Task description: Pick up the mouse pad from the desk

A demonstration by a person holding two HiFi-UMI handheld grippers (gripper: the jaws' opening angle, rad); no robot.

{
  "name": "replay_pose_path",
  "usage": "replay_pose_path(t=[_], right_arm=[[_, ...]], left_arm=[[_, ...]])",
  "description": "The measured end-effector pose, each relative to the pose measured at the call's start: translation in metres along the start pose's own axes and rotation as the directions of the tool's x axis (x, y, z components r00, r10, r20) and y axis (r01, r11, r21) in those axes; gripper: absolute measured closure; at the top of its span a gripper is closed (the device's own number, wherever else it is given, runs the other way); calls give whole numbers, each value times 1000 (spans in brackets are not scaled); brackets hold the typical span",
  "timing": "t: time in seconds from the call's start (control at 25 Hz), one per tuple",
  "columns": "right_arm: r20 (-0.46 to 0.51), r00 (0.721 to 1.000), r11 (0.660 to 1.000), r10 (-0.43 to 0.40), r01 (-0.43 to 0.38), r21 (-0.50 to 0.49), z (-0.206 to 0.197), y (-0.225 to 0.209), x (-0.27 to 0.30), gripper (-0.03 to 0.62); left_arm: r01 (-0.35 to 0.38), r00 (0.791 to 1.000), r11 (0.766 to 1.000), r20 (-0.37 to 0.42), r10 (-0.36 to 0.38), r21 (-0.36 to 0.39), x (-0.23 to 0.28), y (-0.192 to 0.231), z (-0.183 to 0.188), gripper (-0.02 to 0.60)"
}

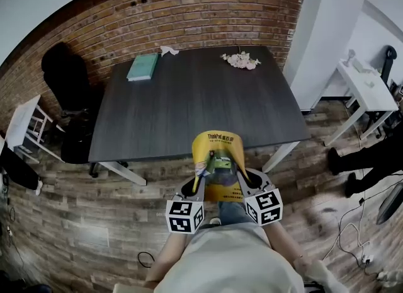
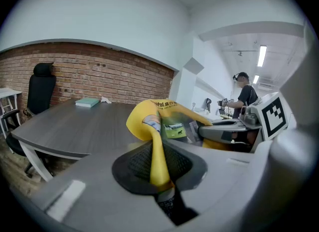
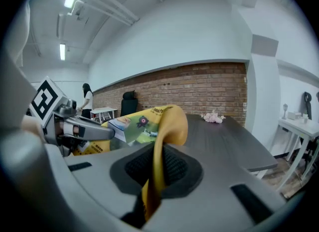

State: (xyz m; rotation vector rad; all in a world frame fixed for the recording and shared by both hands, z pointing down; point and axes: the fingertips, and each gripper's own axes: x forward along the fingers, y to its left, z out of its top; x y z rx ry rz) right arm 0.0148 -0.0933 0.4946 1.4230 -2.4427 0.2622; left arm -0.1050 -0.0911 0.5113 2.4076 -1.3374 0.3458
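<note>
A yellow printed mouse pad (image 1: 218,159) hangs bent in the air just off the near edge of the dark desk (image 1: 189,96), clear of its top. My left gripper (image 1: 199,182) is shut on the pad's left edge, and my right gripper (image 1: 242,181) is shut on its right edge. In the left gripper view the yellow pad (image 2: 158,136) runs pinched between the black pads, with the right gripper's body across from it. In the right gripper view the pad (image 3: 162,148) is likewise clamped and curls up over the jaws.
On the desk lie a teal book (image 1: 143,67), a crumpled white tissue (image 1: 168,50) and a small bunch of flowers (image 1: 240,60) at the far side. A black office chair (image 1: 66,77) stands left, a white side table (image 1: 364,84) right. A person stands in the background.
</note>
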Motion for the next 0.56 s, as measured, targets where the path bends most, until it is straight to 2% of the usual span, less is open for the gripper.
replay_pose_path(t=[0.56], right_arm=[[15,1000,1000,5,-5,10,7,-14,7,569]], left_arm=[[12,1000,1000,29,-12,-5,5,-3,9,545]])
